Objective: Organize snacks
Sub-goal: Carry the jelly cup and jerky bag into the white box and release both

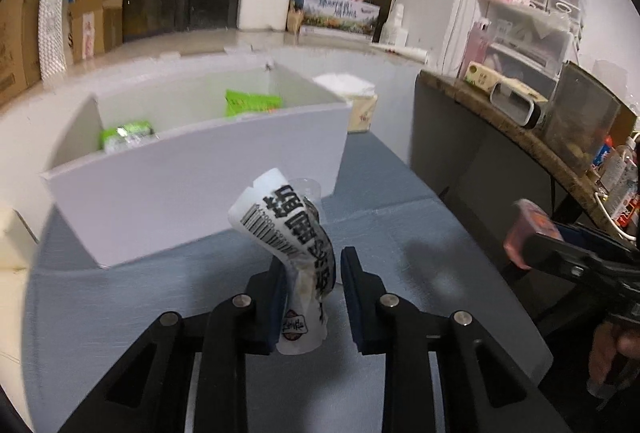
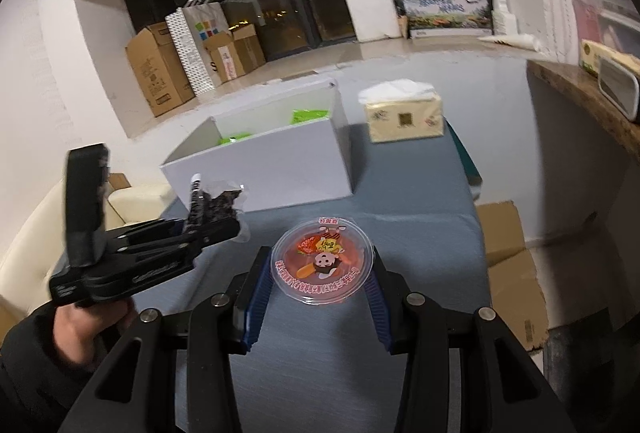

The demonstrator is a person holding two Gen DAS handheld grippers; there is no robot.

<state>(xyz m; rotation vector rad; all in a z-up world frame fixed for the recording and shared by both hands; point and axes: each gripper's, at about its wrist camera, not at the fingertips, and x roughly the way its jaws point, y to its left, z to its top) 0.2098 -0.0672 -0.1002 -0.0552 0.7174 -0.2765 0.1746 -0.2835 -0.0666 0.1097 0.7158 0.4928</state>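
Our left tongs [image 1: 314, 287] are clamped on a crumpled white snack packet [image 1: 288, 233] with black lettering, and our right tongs [image 2: 318, 275] are clamped around a round jelly cup [image 2: 323, 260] with a printed lid; both are held clear of the grey bench [image 2: 420, 233]. The white box [image 1: 192, 193] sits just ahead of the left tongs and ahead and to the left of the right tongs, with green packets [image 1: 252, 102] already inside. We judge the step in hand to be carrying both snacks over the near wall. The packet sticks up loosely above the left tongs, so we keep the squeeze firm and lift high enough to clear the rim. We keep the cup level, since its rounded side could slip. We let go only once each is well inside the walls.
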